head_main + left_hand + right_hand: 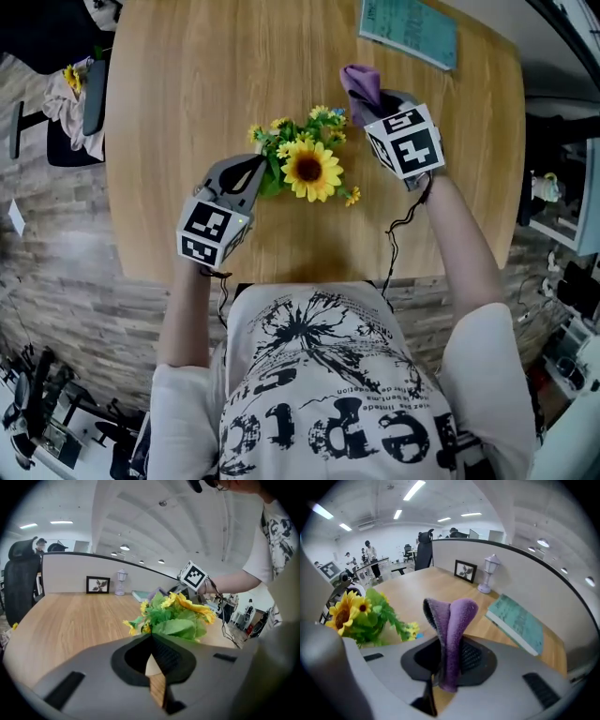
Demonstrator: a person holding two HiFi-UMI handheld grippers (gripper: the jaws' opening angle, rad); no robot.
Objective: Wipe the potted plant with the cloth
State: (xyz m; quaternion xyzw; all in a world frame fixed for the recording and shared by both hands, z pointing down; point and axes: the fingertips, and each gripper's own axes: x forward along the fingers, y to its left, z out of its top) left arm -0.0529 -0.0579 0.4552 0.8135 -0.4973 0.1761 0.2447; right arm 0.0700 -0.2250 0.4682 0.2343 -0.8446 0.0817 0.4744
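While the left gripper (pixel 151 641) is clenched empty, the right gripper (pixel 449 645) grasps one cloth (pixel 458 616) beside one plant (pixel 309 169).

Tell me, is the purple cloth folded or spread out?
Folded. The cloth is doubled over, with both layers pinched between the jaws of the right gripper.

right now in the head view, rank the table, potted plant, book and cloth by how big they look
1. table
2. potted plant
3. book, cropped at the top edge, so unsure against the plant
4. cloth
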